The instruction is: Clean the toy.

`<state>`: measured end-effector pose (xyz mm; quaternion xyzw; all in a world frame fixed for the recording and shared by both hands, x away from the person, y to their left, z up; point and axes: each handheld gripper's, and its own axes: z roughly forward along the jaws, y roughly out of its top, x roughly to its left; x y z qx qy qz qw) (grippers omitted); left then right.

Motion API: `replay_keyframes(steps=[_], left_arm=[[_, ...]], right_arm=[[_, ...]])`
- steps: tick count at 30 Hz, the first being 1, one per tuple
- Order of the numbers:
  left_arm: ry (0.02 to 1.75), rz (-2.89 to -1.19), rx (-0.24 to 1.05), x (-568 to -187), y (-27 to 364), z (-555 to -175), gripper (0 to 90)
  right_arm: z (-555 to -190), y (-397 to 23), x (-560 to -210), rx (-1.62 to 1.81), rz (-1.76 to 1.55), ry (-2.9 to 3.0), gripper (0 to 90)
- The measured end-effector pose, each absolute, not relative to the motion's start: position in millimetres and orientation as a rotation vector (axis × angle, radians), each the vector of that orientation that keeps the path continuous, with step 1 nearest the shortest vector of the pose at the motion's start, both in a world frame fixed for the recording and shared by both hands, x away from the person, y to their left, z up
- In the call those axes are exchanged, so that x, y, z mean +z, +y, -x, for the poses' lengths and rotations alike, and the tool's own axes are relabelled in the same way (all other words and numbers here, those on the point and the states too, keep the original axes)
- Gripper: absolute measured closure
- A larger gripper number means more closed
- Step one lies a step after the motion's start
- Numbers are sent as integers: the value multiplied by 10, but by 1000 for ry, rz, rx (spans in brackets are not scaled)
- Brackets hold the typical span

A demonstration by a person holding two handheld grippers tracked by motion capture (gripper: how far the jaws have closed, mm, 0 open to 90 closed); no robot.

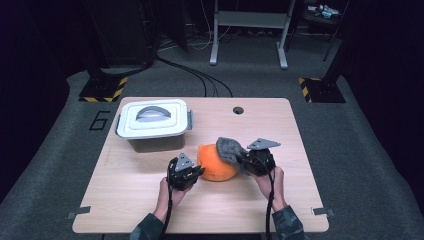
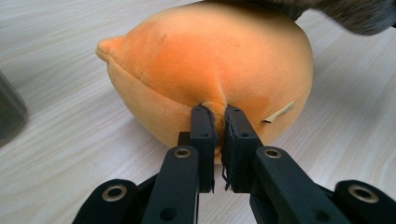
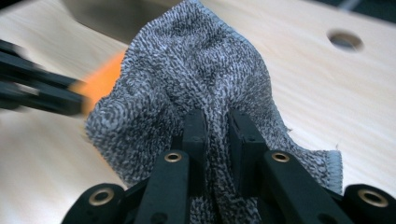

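Draping the orange plush [image 1: 216,162] (rounded, soft) lies a grey cloth [image 1: 231,148].

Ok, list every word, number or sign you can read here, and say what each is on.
"6": dark numeral on the grey floor, left of the table, at.
Yellow-and-black hazard stripes, no words: on the stand bases at and.
Small tag on the orange plush: too small to read.
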<state>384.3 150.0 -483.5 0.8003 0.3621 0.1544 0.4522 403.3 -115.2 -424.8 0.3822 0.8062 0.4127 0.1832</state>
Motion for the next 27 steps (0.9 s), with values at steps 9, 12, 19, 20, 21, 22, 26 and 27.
replay_keyframes(steps=[9, 12, 19, 20, 21, 22, 26, 27], left_arm=[[907, -1978, 381, -4835, 1505, -3847, 835], [903, -1979, 377, -4837, 1504, -3847, 835], [904, -1975, 371, -4854, 1505, -3856, 836], [903, -1978, 373, -4854, 1502, -3855, 836], [902, -1980, 373, -4853, 1501, -3856, 836], [902, -1980, 372, -4853, 1501, -3857, 836], [905, -1979, 368, -4854, 1504, -3858, 836], [906, -1978, 367, -4855, 1505, -3859, 835]], right_arm=[[-3912, -636, -4354, 1066, -892, 2384, 783], [-3924, -701, -4386, 1079, -898, 2381, 786], [-3930, -902, -4459, 1072, -967, 2368, 791], [-3931, -933, -4477, 1071, -979, 2368, 791], [-3931, -958, -4494, 1075, -996, 2362, 792], [-3929, -983, -4507, 1069, -1005, 2363, 792], [-3939, -1090, -4555, 1044, -1033, 2348, 794], [-3940, -1121, -4570, 1028, -1046, 2342, 794]])
